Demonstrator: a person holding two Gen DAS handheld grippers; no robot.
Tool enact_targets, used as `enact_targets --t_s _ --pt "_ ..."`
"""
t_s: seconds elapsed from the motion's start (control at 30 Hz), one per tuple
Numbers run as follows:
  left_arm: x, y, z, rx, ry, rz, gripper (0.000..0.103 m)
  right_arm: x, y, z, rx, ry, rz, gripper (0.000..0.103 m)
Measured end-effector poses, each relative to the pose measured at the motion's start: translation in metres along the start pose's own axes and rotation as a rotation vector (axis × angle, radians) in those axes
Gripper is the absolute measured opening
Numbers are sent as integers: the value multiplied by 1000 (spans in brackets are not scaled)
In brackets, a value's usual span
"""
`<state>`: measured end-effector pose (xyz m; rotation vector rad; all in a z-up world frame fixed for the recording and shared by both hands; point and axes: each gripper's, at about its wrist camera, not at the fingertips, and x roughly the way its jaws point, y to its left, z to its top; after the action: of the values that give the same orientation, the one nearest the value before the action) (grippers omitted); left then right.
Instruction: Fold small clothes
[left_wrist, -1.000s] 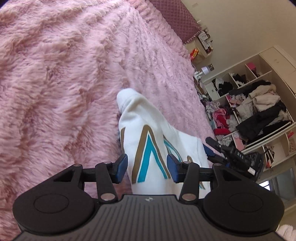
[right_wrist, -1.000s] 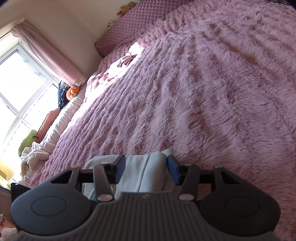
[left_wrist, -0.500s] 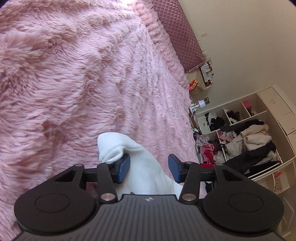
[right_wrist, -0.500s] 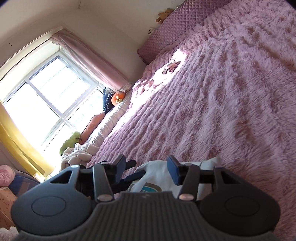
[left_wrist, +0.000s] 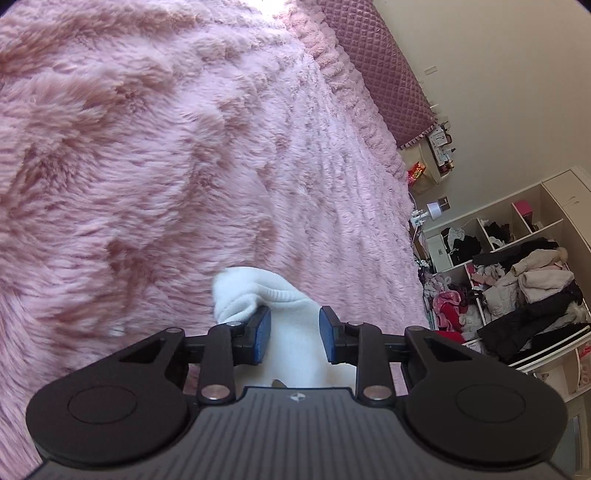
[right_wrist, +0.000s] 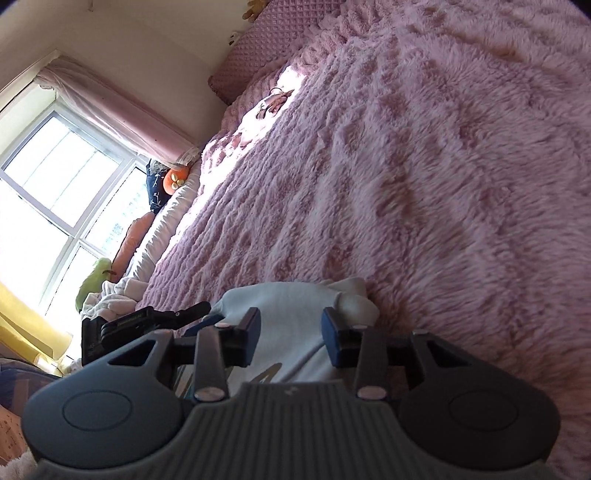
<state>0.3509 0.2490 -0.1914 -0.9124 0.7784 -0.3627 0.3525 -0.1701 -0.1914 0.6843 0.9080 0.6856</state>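
- On the bed covered by a shaggy pink long-pile blanket (left_wrist: 184, 166), a small white knit garment (left_wrist: 288, 332) lies bunched at the near edge of both wrist views, directly under the two tools.
- The left hand-held gripper (left_wrist: 294, 339) has its blue-padded fingers apart, with a rolled, ribbed white cuff or hem poking out past the tips; cloth fills the gap, but neither pad visibly presses it, so I judge it ungripped.
- The right hand-held gripper (right_wrist: 290, 341) is likewise spread apart over the garment's flatter pale panel, and a sliver of a brownish printed mark shows just above its body.
- The left tool's dark fingers reach in from the left of the right wrist view, touching or just beside the garment's edge.
- As a judgement, the fold is under way but unfinished: the cloth looks doubled into a compact lump with one thick end, yet most of it is hidden beneath the tools, so how many folds are made cannot be told.
- The garment looks soft, thick and limp; the ribbed end holds a rounded roll.
- The blanket's deep fur should grip fabric and let it sink slightly.
- Beyond the bed stand a quilted mauve headboard (left_wrist: 373, 62) and open white shelves stuffed with clothes (left_wrist: 517, 280).
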Motion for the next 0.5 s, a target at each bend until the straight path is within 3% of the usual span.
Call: enact_targets --t_s 0.1,0.2,0.37,0.5 --pt "-42 -23 -11 53 -53 -64 39 -29 34 -1 -95 -17 -4 48" --pt "-97 -50 -37 182 -101 -32 44 -69 73 -16 -266 -32 -57 48" --pt "-178 -83 -117 422 -130 117 45 -127 114 -74 -536 -63 -272 48" --pt "-189 -93 -195 640 -25 334 45 -151 119 -132 -630 -33 -383 48"
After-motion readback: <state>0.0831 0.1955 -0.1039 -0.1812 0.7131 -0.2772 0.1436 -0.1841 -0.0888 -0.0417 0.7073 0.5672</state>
